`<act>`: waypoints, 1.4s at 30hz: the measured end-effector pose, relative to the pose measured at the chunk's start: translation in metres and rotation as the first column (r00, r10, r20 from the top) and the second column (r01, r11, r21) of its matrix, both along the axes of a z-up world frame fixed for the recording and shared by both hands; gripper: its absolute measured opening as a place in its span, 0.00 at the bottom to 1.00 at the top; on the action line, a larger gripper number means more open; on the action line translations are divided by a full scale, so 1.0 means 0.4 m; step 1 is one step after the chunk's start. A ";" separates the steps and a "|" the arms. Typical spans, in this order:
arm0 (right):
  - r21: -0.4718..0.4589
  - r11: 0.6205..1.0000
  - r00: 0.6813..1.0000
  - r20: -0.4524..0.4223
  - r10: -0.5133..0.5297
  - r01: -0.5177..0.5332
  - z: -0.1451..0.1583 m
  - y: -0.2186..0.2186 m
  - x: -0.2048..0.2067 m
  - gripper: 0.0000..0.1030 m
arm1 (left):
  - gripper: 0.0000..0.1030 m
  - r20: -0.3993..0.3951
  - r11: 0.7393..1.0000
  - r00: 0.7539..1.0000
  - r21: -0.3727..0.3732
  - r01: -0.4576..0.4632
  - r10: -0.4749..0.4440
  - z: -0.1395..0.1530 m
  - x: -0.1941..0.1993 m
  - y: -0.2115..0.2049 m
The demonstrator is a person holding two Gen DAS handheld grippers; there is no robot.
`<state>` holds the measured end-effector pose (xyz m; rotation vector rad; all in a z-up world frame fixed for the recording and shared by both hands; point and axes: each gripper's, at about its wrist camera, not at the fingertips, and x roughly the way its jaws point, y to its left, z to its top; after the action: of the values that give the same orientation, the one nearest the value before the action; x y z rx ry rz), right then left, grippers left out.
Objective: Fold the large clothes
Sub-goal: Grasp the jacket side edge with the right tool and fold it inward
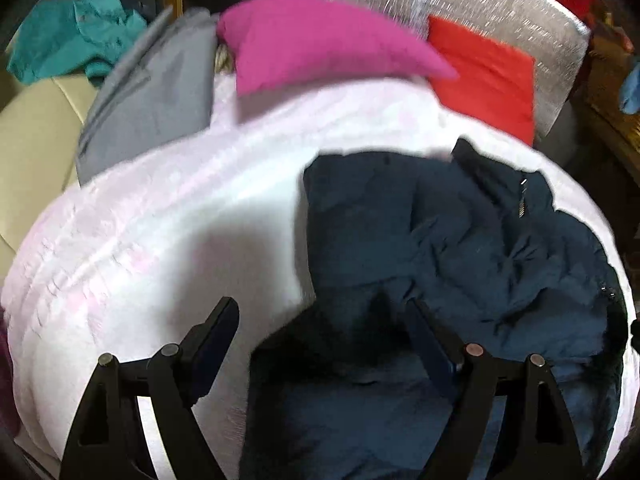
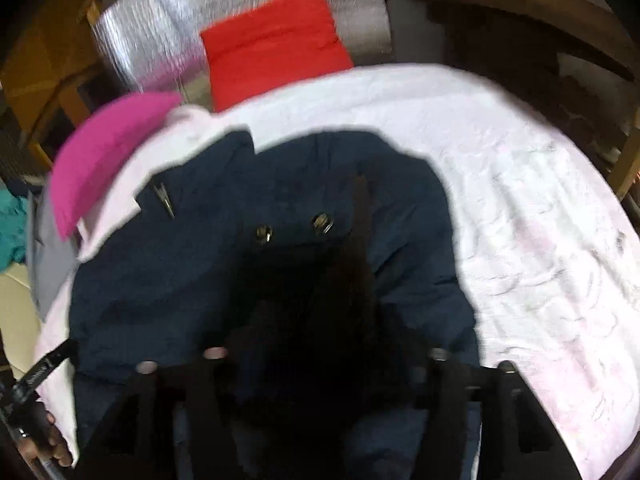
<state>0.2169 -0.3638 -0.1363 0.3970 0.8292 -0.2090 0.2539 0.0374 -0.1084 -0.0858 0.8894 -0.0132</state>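
Observation:
A dark navy jacket (image 1: pixel 460 232) (image 2: pixel 200 280) with snap buttons and a zip lies crumpled on a white and pale pink quilt (image 1: pixel 160 220) (image 2: pixel 520 200). My left gripper (image 1: pixel 320 320) is open just above the jacket's left edge. One finger is over the quilt and the other over the navy cloth, with nothing pinched. My right gripper (image 2: pixel 320 320) hangs low over the jacket's middle with its fingers apart. Black folds bunch between them, and the fingertips are lost against the dark cloth.
Behind the quilt lie a magenta garment (image 1: pixel 312 40) (image 2: pixel 104 152), a folded red one (image 1: pixel 488 76) (image 2: pixel 272 52) on a silver foil mat (image 1: pixel 500 8), a grey garment (image 1: pixel 152 104) and a teal one (image 1: pixel 72 36). A beige seat (image 1: pixel 32 140) is at left. Wooden furniture (image 2: pixel 520 8) stands at right.

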 end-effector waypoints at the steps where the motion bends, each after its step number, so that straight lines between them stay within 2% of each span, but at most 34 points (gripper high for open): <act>1: 0.003 1.000 1.000 0.021 -0.001 0.001 0.009 -0.010 -0.017 0.61 | 0.83 0.025 1.000 1.000 0.004 0.007 -0.008 0.013 -0.003 0.003; 6: 0.045 0.998 0.995 0.086 -0.054 0.050 0.031 -0.082 -0.107 0.61 | 0.83 0.114 0.997 0.991 -0.028 0.070 -0.066 0.057 -0.034 -0.001; 10: 0.127 0.991 0.987 0.145 -0.067 0.049 0.015 -0.120 -0.139 0.60 | 0.83 0.163 0.992 0.979 0.014 0.123 -0.123 0.076 -0.061 -0.048; 12: 0.133 0.991 0.991 0.131 -0.028 0.010 0.000 -0.116 -0.142 0.44 | 0.83 0.178 0.988 0.972 0.031 0.152 -0.155 0.078 -0.067 -0.075; 14: 0.117 0.993 0.993 0.121 0.011 -0.025 -0.008 -0.099 -0.131 0.41 | 0.83 0.192 0.985 0.967 0.060 0.160 -0.168 0.082 -0.070 -0.099; 20: 0.132 0.985 0.984 0.154 0.092 -0.113 -0.004 -0.052 -0.084 0.41 | 0.83 0.204 0.981 0.962 0.110 0.161 -0.181 0.079 -0.068 -0.152; 27: 0.193 0.969 0.981 0.148 0.127 -0.155 -0.036 -0.025 0.007 0.41 | 0.83 0.203 0.971 0.958 0.162 0.173 -0.205 0.063 -0.055 -0.185; 29: 0.202 0.968 0.984 0.122 0.127 -0.150 -0.050 -0.021 0.030 0.41 | 0.83 0.208 0.968 0.955 0.176 0.177 -0.213 0.062 -0.055 -0.192; 32: 0.220 0.963 0.988 0.036 0.152 -0.156 -0.098 -0.017 0.068 0.40 | 0.83 0.217 0.965 0.951 0.190 0.182 -0.222 0.062 -0.055 -0.202; 37: 0.272 0.948 0.985 0.009 0.170 -0.166 -0.088 -0.024 0.055 0.39 | 0.83 0.235 0.963 0.945 0.198 0.182 -0.227 0.069 -0.060 -0.212; 39: 0.289 0.943 0.986 0.034 0.163 -0.166 -0.067 -0.040 0.038 0.40 | 0.83 0.240 0.962 0.944 0.203 0.181 -0.228 0.071 -0.062 -0.215; 40: 0.292 0.943 0.987 0.073 0.144 -0.159 -0.046 -0.054 0.025 0.40 | 0.83 0.242 0.962 0.943 0.205 0.180 -0.228 0.071 -0.062 -0.216; 42: 0.289 0.949 0.987 0.131 0.089 -0.124 -0.020 -0.082 0.008 0.46 | 0.83 0.239 0.960 0.944 0.213 0.180 -0.229 0.068 -0.060 -0.216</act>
<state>0.2202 -0.3967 -0.1441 0.6384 0.7661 0.0416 0.2298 -0.0489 -0.0812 0.1835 0.6279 -0.1327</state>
